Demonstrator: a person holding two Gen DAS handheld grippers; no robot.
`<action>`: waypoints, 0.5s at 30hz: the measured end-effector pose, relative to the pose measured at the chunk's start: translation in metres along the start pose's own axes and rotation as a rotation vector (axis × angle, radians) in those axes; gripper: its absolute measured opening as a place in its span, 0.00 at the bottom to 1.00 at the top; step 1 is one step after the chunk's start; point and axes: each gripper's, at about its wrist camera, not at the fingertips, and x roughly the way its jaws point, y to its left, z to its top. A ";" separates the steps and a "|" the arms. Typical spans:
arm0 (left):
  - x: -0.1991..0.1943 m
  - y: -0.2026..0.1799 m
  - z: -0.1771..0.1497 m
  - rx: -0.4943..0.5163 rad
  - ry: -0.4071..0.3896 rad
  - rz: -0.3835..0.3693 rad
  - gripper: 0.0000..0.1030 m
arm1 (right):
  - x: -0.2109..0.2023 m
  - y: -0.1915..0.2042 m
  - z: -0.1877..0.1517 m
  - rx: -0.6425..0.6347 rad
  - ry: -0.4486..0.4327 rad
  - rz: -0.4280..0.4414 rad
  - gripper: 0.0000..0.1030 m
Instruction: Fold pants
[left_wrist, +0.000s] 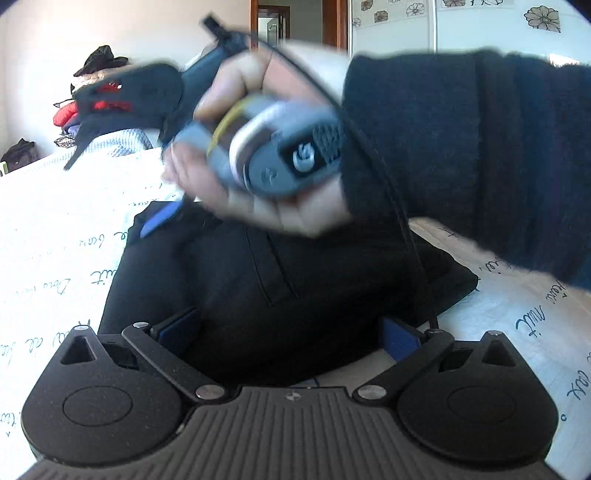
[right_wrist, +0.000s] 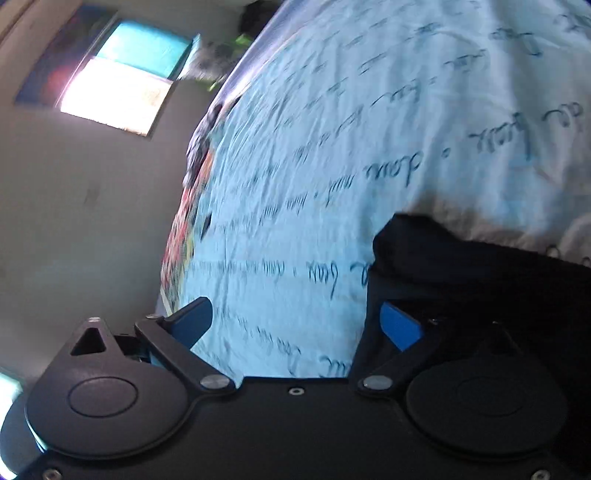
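Observation:
The black pants (left_wrist: 280, 280) lie folded in a compact pile on the white bed sheet (left_wrist: 59, 229). My left gripper (left_wrist: 290, 334) is open, its blue fingers (left_wrist: 177, 328) spread over the pile's near edge. The right gripper's body, held in a hand with a dark sleeve, crosses the left wrist view; one blue finger (left_wrist: 159, 221) shows at the pile's far left corner. In the right wrist view my right gripper (right_wrist: 299, 325) is open, tilted sideways, with the pants (right_wrist: 480, 288) beside its right finger (right_wrist: 400, 326) and nothing between the fingers.
The sheet (right_wrist: 332, 147) has printed script. A pile of clothes and a hat (left_wrist: 99, 96) sits at the far end of the bed. A doorway (left_wrist: 291, 22) and wardrobe stand behind. A window (right_wrist: 122, 81) and the bed's edge show in the blurred right wrist view.

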 end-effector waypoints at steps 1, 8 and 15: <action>0.000 0.000 0.000 0.000 0.000 -0.001 1.00 | -0.010 0.008 -0.003 -0.043 -0.022 -0.023 0.99; 0.002 0.003 -0.001 -0.002 0.000 -0.001 1.00 | -0.057 -0.008 -0.035 -0.120 -0.001 -0.032 1.00; 0.001 0.002 -0.004 0.000 0.000 0.000 1.00 | -0.098 -0.010 -0.042 -0.065 -0.149 -0.023 0.95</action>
